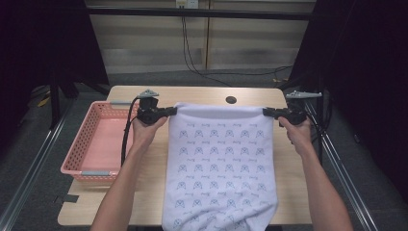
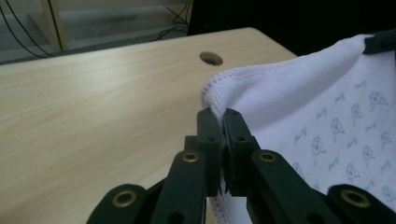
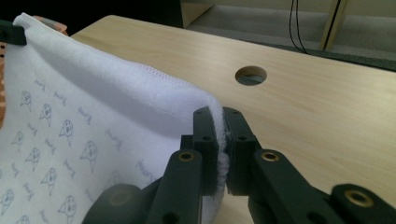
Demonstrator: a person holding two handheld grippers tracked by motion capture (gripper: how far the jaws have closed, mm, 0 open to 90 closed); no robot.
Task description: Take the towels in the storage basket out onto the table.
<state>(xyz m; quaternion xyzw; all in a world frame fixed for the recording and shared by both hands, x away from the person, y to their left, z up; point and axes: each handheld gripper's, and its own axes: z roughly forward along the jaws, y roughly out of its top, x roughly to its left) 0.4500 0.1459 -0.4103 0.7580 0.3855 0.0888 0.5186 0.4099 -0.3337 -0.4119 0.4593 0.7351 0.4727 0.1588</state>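
High view, both hand-held grippers clamping white towel (image 1: 221, 163) corners

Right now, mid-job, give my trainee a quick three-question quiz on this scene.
1. True or false: the left gripper is shut on a corner of the towel.
2. Which side of the towel is the pink basket on: A the person's left, B the person's right?
3. What does the right gripper pinch?

Key: 1 true. 2 A. 3 the towel's other far corner.
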